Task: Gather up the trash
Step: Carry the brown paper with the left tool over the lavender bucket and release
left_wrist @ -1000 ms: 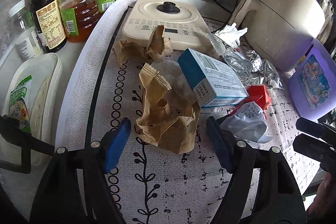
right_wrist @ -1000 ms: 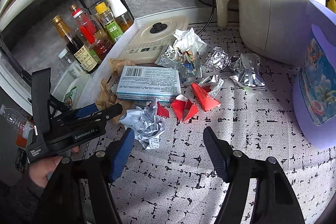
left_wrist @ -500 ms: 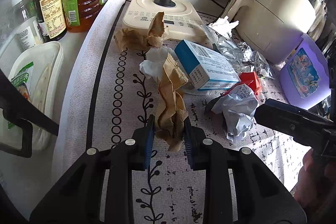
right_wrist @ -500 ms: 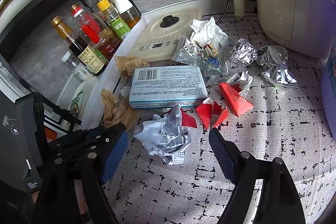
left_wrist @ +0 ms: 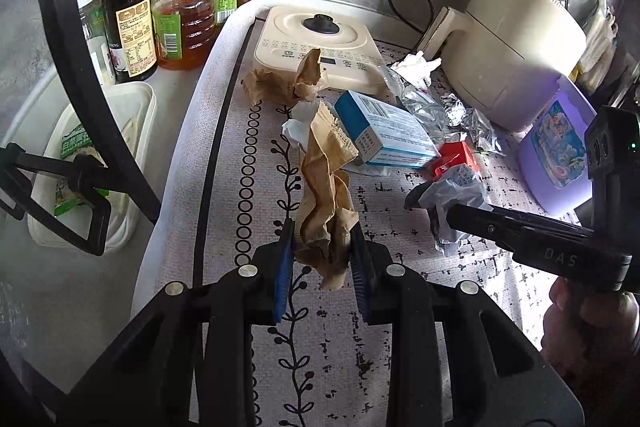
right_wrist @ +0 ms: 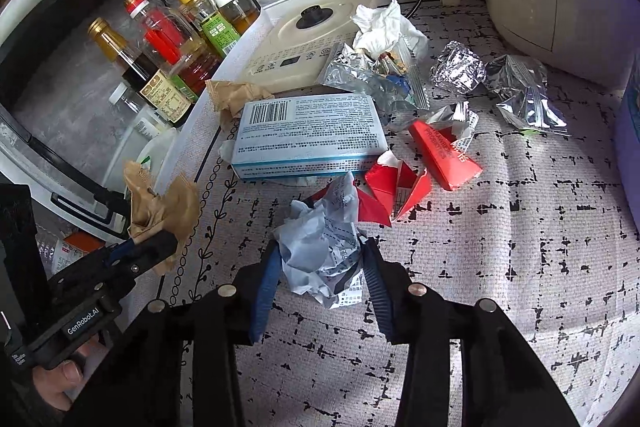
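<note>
Both grippers are clamping trash above the patterned mat [right_wrist: 500, 267]. The left gripper [left_wrist: 322, 247] is pinching a crumpled brown paper bag [left_wrist: 326, 187] between its blue pads, the bag standing upright out of the jaws. The right gripper [right_wrist: 318, 267] is squeezing a crumpled pale printed receipt [right_wrist: 320, 247]; its print is too small to read. The left handle is showing "GenRobot.AI", the right one "DAS". Just beyond the receipt, torn red carton pieces [right_wrist: 444, 155] and a blue-and-white barcoded box [right_wrist: 308, 131] are lying on the mat; foil wrappers [right_wrist: 520, 91] and white tissue [right_wrist: 384, 27] are sitting farther back.
</note>
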`<state>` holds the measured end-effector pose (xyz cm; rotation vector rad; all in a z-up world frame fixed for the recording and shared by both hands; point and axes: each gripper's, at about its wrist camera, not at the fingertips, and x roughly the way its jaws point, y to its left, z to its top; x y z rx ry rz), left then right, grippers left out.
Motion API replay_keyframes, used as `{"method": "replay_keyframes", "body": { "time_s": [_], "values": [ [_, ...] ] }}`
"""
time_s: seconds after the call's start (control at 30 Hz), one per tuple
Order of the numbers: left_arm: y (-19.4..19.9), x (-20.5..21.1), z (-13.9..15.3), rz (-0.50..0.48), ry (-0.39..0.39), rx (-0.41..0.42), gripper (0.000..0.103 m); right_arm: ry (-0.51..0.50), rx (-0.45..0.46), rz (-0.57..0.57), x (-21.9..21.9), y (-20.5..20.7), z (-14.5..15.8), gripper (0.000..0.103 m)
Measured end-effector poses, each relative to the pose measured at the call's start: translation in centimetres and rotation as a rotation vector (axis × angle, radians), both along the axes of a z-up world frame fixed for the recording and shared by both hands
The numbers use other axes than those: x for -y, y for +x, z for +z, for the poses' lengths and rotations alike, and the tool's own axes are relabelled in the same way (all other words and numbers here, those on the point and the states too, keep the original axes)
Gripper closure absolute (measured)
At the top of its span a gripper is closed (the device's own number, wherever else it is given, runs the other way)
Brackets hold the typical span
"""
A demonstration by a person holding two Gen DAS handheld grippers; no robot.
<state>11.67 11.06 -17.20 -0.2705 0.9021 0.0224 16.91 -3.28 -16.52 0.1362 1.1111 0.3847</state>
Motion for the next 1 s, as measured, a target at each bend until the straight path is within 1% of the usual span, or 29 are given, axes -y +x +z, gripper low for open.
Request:
{"method": "replay_keyframes", "body": {
  "time_s": [0.2, 0.4, 0.67, 0.8, 1.0],
  "values": [
    [-1.9, 1.6, 1.8, 0.014, 0.021, 0.036, 0.077, 0.035, 0.036, 0.009, 2.0, -2.0, 2.5, 0.061],
    [-3.5, 3.5, 4.6, 0.022, 0.044, 0.089, 0.077, 0.073, 0.121, 0.007, 3.9, -3.8, 6.0, 0.061],
    [-3.3, 6.6, 8.4, -0.014, 0.093, 0.158, 0.077, 0.097, 0.243, -0.010, 6.9, -5.3, 10.6, 0.060],
    [-3.2, 8.6, 10.1, -0.030, 0.118, 0.197, 0.077, 0.104, 0.302, -0.040, 9.2, -5.7, 12.8, 0.060],
    [-2.3, 11.2, 11.6, -0.045, 0.118, 0.234, 0.077, 0.101, 0.376, -0.096, 13.4, -5.6, 15.9, 0.060]
  ]
}}
